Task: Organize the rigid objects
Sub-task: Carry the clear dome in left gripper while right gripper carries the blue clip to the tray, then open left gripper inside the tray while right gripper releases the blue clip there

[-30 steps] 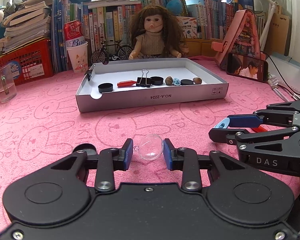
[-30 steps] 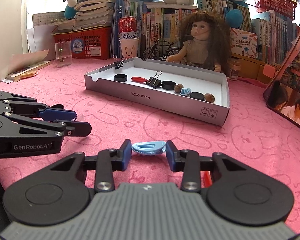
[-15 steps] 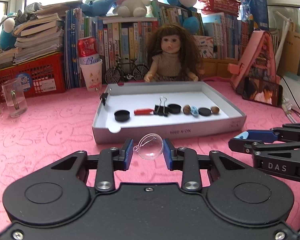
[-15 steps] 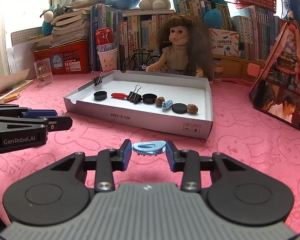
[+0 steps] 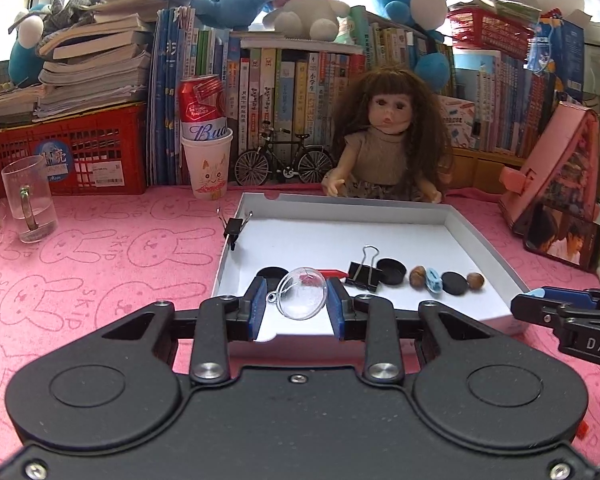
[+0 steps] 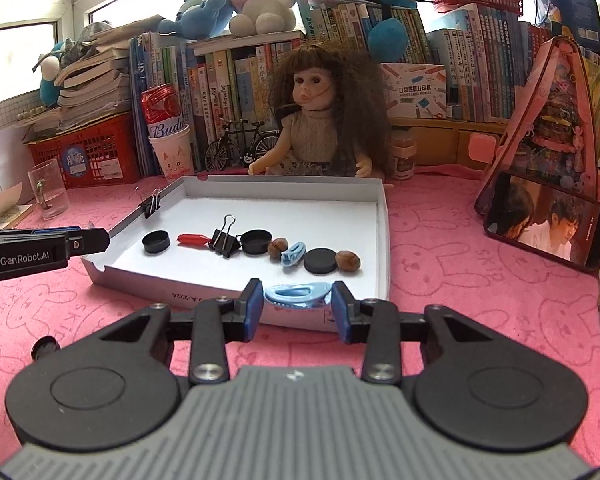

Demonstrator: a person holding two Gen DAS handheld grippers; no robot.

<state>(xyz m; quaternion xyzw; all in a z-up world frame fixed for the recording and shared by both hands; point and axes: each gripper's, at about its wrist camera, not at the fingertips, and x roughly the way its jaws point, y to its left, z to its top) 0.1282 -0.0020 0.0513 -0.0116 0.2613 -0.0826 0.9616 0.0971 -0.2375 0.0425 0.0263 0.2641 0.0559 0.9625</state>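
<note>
My left gripper (image 5: 296,300) is shut on a clear plastic half-sphere (image 5: 302,292) and holds it above the front left edge of the white shallow box (image 5: 340,220). My right gripper (image 6: 297,304) is shut on a light blue clip (image 6: 296,296) just in front of the box's front wall (image 6: 204,292). Inside the box lies a row: black caps (image 6: 156,241), a red piece (image 6: 194,239), a black binder clip (image 6: 225,240), two nuts (image 6: 278,248), a blue clip (image 6: 293,255). The right gripper also shows in the left wrist view (image 5: 540,302).
A binder clip (image 5: 234,228) is clipped on the box's left wall. A doll (image 5: 384,148), toy bicycle (image 5: 284,160), cup with a can (image 5: 206,160), glass mug (image 5: 30,200), red crate (image 5: 72,152) and books stand behind. A phone (image 6: 548,228) leans at right. A pink cloth (image 5: 100,260) covers the table.
Both grippers have risen and moved forward toward the box with their objects held. The left one now hangs over the box's front edge; the right one is close to its front wall.
</note>
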